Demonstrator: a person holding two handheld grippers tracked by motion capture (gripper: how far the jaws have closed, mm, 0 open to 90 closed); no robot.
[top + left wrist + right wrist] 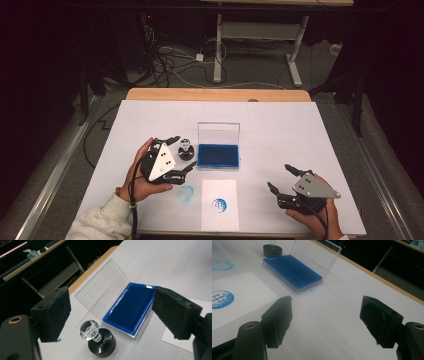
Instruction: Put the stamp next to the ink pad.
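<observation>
From above, we hold our left tongs (176, 152) apart around the crystal-knobbed stamp (185, 148), which stands on the bench (280, 125) just beside the open blue ink pad (218, 155), while our right tongs (281, 179) rest apart and empty, clear of the printed paper (219, 204). Along the left tongs, the stamp (100, 338) stands upright between the unclosed pads, likely lined up for a grasp. Along the right tongs, the ink pad's (293, 271) lid stands open, ready for inking.
</observation>
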